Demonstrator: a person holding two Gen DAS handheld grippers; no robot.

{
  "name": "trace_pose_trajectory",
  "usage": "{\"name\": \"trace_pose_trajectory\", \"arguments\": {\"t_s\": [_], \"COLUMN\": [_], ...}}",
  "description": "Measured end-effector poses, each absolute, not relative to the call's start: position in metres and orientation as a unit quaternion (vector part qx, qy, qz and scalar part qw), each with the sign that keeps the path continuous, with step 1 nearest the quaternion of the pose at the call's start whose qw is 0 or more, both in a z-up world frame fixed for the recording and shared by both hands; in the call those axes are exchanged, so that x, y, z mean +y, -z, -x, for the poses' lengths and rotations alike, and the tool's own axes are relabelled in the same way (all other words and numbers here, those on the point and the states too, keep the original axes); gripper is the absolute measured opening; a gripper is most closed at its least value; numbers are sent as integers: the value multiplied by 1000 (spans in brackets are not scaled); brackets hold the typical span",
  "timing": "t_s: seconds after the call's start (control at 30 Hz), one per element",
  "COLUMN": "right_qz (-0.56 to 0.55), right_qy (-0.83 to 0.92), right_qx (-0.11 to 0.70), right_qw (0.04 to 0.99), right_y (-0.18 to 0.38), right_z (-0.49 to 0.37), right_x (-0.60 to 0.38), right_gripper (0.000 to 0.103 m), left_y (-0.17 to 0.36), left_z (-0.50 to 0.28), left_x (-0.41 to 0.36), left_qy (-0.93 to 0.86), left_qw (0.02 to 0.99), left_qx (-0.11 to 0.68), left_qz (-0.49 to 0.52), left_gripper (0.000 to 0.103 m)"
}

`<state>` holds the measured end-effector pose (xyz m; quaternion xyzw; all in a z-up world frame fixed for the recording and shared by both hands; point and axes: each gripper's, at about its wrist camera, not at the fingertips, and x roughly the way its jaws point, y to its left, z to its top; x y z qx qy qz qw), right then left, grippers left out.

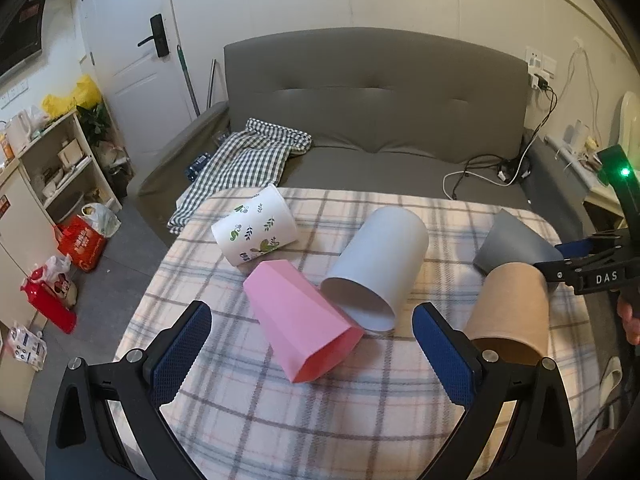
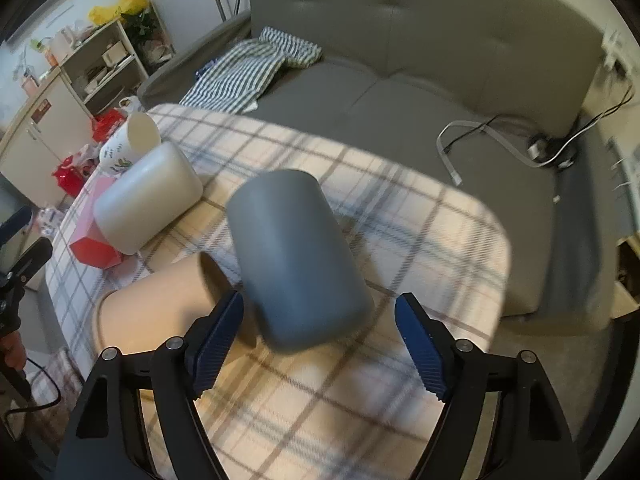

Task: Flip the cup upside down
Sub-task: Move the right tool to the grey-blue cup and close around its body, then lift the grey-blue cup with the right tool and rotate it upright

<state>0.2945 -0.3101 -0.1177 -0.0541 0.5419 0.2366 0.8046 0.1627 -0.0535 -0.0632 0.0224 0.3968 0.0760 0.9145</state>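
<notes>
Five cups lying on their sides on plaid tablecloth [image 1: 280, 420]. Left to right in left wrist view:

- White leaf-print cup [image 1: 254, 229], far left, mouth away from camera.
- Pink faceted cup [image 1: 298, 324], mouth toward camera, just beside left gripper [image 1: 312, 346]; fingers spread wide, holding nothing, pink cup between them but not touched.
- Pale white cup [image 1: 376, 264], mouth toward camera, touching pink cup's side.
- Tan cup [image 1: 510, 304], mouth toward camera, behind left gripper's right finger.
- Grey cup [image 1: 516, 242], far right, against tan cup.

Right wrist view: right gripper [image 2: 320, 340] parted wide around grey cup [image 2: 294, 260], base pointing away. Contact between pads and cup: cannot tell, frame blurred. Grey sofa [image 1: 376, 92] behind table, checked cloth [image 1: 244, 156] on its seat.
</notes>
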Motion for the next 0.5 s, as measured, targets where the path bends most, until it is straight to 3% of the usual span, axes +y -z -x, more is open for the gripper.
{"name": "trace_pose_trajectory", "arguments": {"t_s": [0.27, 0.33, 0.5], "right_qz": [-30, -42, -72], "right_qy": [-285, -291, -266], "right_qx": [568, 571, 562], "right_qw": [772, 766, 780], "right_y": [149, 154, 152], "right_z": [-321, -321, -312], "right_x": [-306, -303, -312], "right_gripper": [77, 72, 71], "left_y": [72, 72, 66], "left_z": [-170, -170, -165], "left_x": [-51, -51, -50], "left_qy": [-80, -80, -78], "left_qw": [909, 909, 911], "left_qx": [407, 408, 403], "left_qz": [-32, -34, -29], "left_gripper": [103, 103, 103]}}
